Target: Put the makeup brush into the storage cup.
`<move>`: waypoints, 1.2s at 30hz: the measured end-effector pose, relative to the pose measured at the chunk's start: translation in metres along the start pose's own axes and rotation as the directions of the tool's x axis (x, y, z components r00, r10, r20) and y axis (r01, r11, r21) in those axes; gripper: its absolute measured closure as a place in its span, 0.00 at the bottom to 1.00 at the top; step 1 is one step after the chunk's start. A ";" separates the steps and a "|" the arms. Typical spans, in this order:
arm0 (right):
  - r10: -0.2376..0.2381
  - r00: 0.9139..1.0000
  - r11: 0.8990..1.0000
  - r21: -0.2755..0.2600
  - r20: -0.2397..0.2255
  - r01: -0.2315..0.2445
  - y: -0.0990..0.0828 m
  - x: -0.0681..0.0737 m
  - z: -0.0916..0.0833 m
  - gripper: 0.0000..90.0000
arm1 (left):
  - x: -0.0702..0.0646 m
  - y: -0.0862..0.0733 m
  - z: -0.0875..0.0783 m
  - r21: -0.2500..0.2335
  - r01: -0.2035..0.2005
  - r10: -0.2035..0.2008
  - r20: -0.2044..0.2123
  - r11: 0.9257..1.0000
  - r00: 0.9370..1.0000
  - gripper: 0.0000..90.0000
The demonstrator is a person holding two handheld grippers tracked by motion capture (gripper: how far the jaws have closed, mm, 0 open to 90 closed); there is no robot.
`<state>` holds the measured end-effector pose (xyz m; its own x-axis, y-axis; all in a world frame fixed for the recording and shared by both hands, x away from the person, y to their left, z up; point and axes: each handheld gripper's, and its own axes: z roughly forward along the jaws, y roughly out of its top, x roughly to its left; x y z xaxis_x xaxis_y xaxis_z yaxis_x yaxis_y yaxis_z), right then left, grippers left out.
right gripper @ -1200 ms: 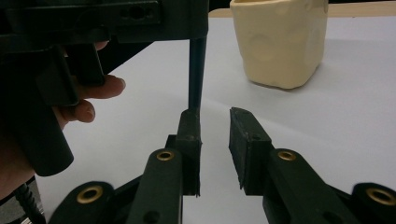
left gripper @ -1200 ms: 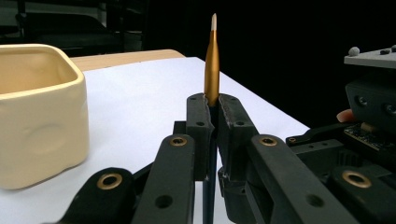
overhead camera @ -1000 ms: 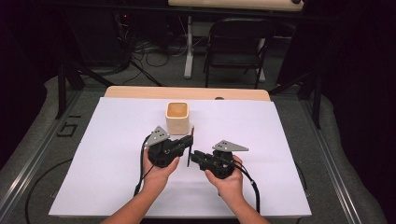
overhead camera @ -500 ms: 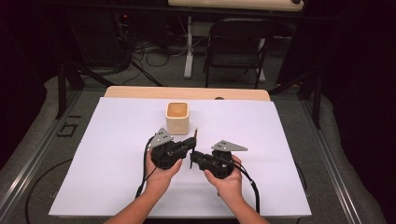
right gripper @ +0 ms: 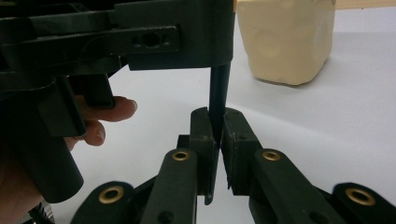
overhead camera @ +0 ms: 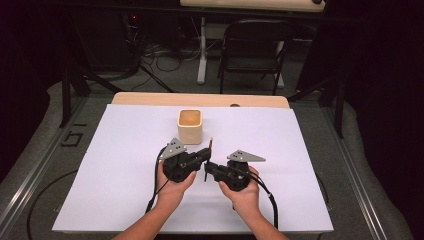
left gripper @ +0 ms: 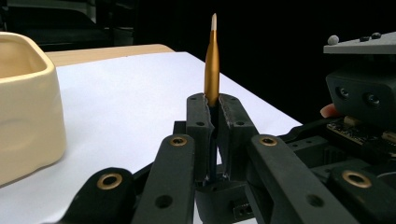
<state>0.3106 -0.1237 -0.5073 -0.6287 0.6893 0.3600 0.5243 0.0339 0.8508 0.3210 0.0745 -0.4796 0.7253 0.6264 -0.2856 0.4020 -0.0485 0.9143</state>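
Slim gold-and-black pen (left gripper: 211, 70) upright at worktop (overhead camera: 125, 175) centre, 6 o'clock of cream ceramic cup (overhead camera: 189, 125). Left claw (left gripper: 213, 105) pinches its upper part; right claw (right gripper: 215, 119), just closing, pinches its black lower end.

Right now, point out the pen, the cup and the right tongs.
pen (left gripper: 212, 70), left gripper view, on its gold barrel.
cup (overhead camera: 189, 125), high view, on its front wall.
right tongs (right gripper: 217, 140), right gripper view, midway between the tips, shut on the pen's dark lower end.

Pen's (left gripper: 212, 65) lower part hidden — clamped between black jaws.
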 end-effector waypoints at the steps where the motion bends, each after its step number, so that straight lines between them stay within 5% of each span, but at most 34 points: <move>1: 0.000 1.000 1.000 -0.001 -0.001 0.000 0.000 0.000 0.000 0.93 | 0.000 0.000 0.000 0.000 0.000 0.000 0.000 1.000 1.000 0.93; 14: -0.017 1.000 1.000 0.006 0.014 0.017 0.000 -0.001 -0.001 0.94 | 0.005 0.000 -0.001 -0.001 0.030 -0.030 0.025 1.000 0.999 0.87; 17: -0.046 0.999 0.999 0.005 0.026 0.046 0.000 -0.001 -0.001 0.94 | 0.008 0.000 -0.001 0.013 0.031 -0.032 0.052 0.999 0.998 0.84; 36: -0.205 0.976 0.978 0.045 0.074 0.202 -0.004 0.009 0.001 0.94 | 0.009 0.004 -0.006 0.026 0.041 -0.042 0.041 0.999 0.998 0.80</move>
<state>0.3036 -0.1173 -0.5082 -0.6784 0.7194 0.1490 0.4122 0.2049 0.8878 0.3258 0.0848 -0.4766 0.7297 0.5957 -0.3356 0.4458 -0.0424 0.8941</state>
